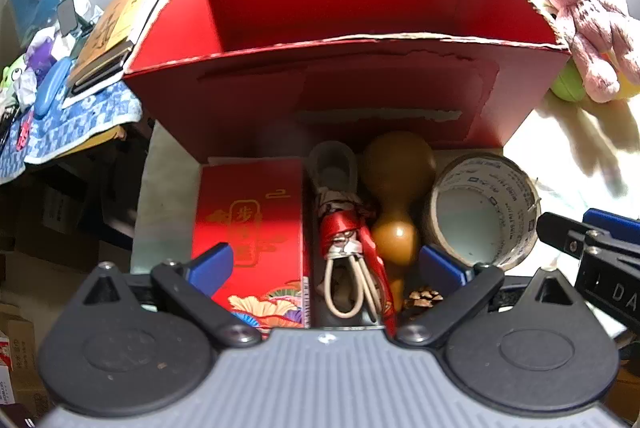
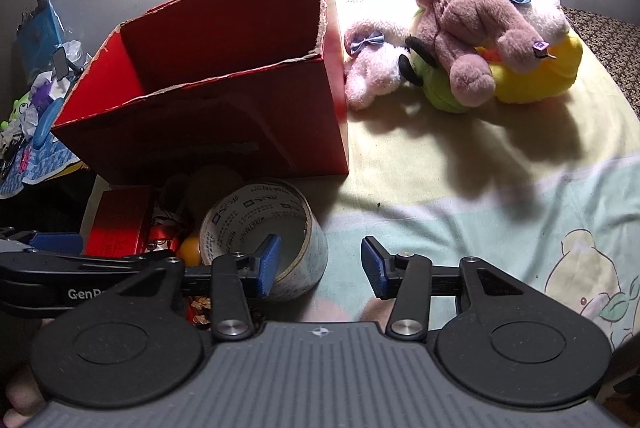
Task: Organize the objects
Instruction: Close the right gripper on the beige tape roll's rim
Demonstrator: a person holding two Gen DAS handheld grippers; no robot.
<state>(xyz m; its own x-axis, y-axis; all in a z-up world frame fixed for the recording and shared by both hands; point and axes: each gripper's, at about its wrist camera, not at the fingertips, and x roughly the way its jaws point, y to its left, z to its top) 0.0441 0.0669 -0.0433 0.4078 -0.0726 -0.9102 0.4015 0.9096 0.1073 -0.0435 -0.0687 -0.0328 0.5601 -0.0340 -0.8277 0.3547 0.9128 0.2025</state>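
Two grippers: both spread wide, gripping nothing.
Left gripper (image 1: 324, 264): over a folded umbrella (image 1: 352, 248) and gourd (image 1: 396, 196); small red box (image 1: 250, 228) by its left finger.
Right gripper (image 2: 320, 262): left finger inside the tape roll (image 2: 264, 236).
Ahead: large red carton (image 1: 360, 40); plush toys (image 2: 480, 36) to its right.

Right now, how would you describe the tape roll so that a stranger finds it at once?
Find the big open red cardboard box on the bed. In the row of small things along its near side, the tape roll is at the right end, beside a brown gourd. It alone is a pale hollow ring with printed lettering.
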